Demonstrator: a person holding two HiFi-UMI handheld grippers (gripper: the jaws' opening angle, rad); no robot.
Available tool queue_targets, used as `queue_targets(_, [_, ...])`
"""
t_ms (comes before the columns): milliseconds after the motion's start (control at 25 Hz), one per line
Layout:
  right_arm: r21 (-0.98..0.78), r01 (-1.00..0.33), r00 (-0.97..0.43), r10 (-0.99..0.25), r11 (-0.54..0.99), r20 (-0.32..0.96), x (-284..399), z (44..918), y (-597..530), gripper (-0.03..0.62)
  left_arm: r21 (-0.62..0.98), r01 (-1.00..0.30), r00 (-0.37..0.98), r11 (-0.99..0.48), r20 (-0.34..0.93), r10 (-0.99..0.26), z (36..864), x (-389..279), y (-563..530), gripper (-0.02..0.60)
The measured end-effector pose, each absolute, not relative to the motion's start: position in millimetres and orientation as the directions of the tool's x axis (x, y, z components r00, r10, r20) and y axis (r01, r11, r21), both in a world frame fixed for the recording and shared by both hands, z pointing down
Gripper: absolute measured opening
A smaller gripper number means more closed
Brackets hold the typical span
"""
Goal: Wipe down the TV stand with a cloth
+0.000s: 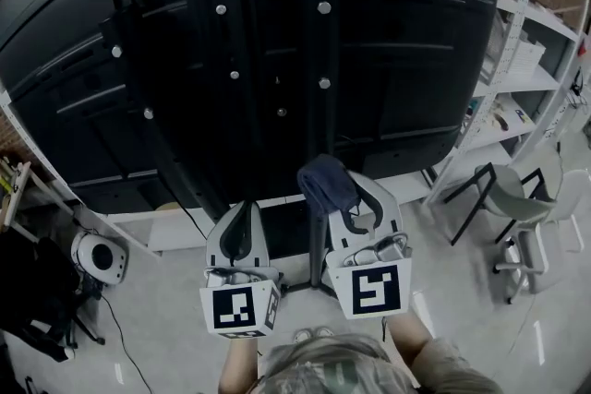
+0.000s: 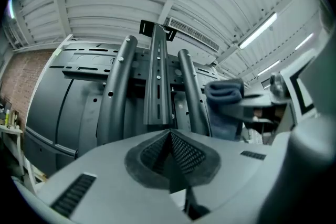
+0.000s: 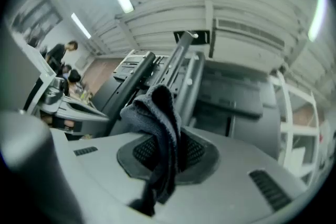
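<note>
Counts: two claws, one cloth, one TV, one stand.

Left claw (image 1: 242, 215) is clenched on nothing, its pads meeting tip to tip in its own view. Right claw (image 1: 340, 198) is grasping the dark blue cloth (image 1: 325, 182), which is bunched above the pads with a tail hanging down between them.

The cloth sits at 12 o'clock of the right claw, over the stand's post (image 1: 319, 106). We cannot tell whether they touch.

The TV (image 1: 166, 41) shows its dark back, and we count seven pale bolt heads on it. The left gripper view shows three uprights: two round tubes and one slotted channel (image 2: 157, 81) between them.

At 3 o'clock are a white shelf rack (image 1: 531, 83) and one chair (image 1: 515, 198). At 8 o'clock there is one round white device (image 1: 97, 256) on the floor.

The TV's top and sides are cut off. The stand's foot is mostly hidden behind the claws.
</note>
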State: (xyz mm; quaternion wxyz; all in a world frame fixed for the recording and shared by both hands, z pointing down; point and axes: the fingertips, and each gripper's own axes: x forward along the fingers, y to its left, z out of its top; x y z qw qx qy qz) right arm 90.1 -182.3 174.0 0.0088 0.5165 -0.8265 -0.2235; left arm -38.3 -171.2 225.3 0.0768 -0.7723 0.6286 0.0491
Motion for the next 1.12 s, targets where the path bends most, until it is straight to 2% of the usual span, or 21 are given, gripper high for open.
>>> queue_targets(80, [0.499, -0.827, -0.438, -0.852, 0.258, -0.285, 93.4, 122.2, -182.2, 0.057, -0.058, -0.974, 0.227, -0.22, -0.189, -0.955, 213.1, -35.9, -174.3, 0.015])
queue_targets(200, [0.531, -0.843, -0.368, -0.818, 0.092, -0.442, 103.9, 49.8, -181.5, 0.057, -0.079, -0.964, 0.264, -0.252, -0.212, -0.941, 198.7, -28.8, -178.6, 0.014])
queue_targets(280, [0.599, -0.798, -0.326, -0.788, -0.068, -0.523, 103.5, -0.4, -178.1, 0.057, -0.092, -0.959, 0.284, -0.269, -0.224, -0.932, 191.8, -23.5, -180.5, 0.015])
queue_targets(520, [0.678, -0.645, -0.227, -0.76, -0.352, -0.609, 94.9, -64.6, -191.9, 0.057, -0.093, -0.949, 0.316, -0.302, -0.252, -0.915, 181.6, -19.4, -182.7, 0.015])
queue_targets(1120, [0.748, -0.551, -0.231, -0.794, -0.37, -0.563, 74.8, -42.7, -214.9, 0.057, -0.091, -0.941, 0.339, -0.326, -0.224, -0.914, 189.9, -24.1, -188.0, 0.015])
